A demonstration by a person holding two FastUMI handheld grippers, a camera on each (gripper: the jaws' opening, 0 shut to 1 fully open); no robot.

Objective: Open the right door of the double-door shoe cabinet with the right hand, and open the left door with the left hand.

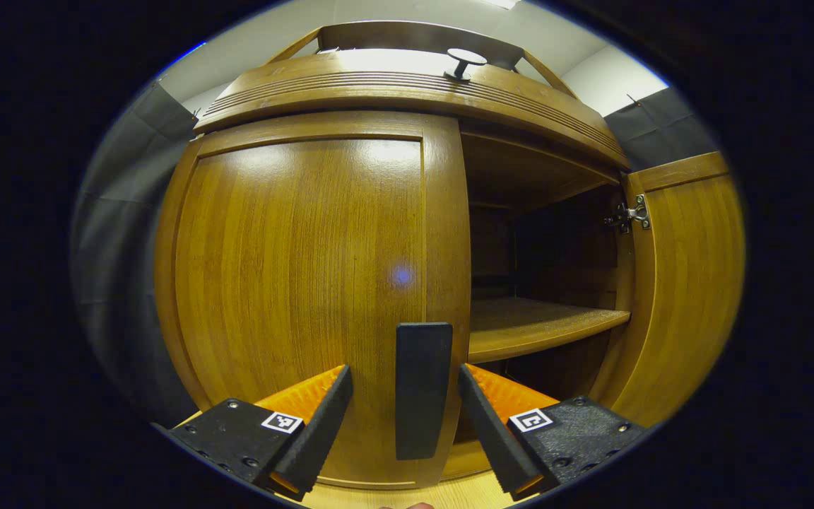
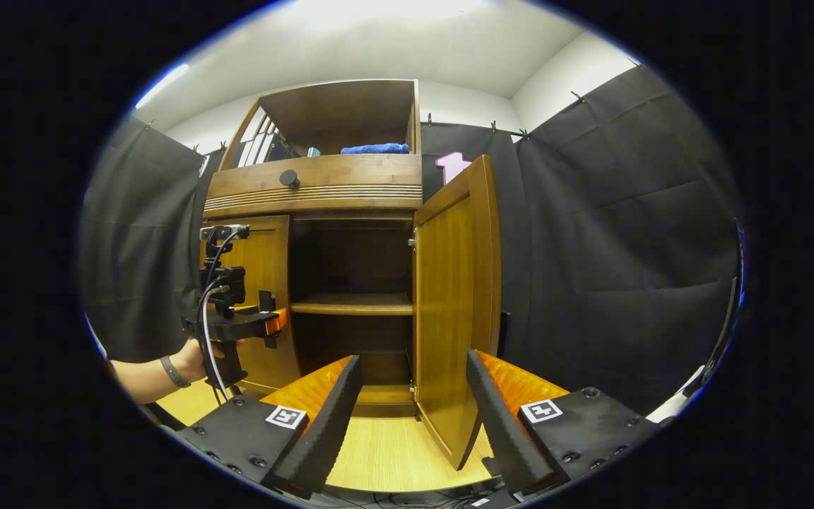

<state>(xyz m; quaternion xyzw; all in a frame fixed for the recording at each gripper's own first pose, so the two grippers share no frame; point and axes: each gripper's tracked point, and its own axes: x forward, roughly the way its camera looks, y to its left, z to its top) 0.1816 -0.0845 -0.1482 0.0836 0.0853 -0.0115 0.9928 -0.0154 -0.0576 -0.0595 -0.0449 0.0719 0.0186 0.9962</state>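
In the left gripper view the wooden shoe cabinet's left door (image 1: 294, 276) is closed. Its dark upright handle (image 1: 421, 389) stands between the fingers of my left gripper (image 1: 405, 375), which is open with a gap on each side. The right door (image 1: 689, 283) is swung wide open, baring an inner shelf (image 1: 541, 325). In the right gripper view the open right door (image 2: 456, 304) stands edge-on just beyond my right gripper (image 2: 414, 417), which is open and holds nothing. A hand holds the left gripper (image 2: 269, 322) against the closed left door (image 2: 262, 283).
Above the doors runs a drawer with a round knob (image 2: 289, 178). An open top shelf holds a blue cloth (image 2: 375, 148). Black cloth walls (image 2: 612, 247) close in both sides. The cabinet stands on a light wooden floor (image 2: 386, 452).
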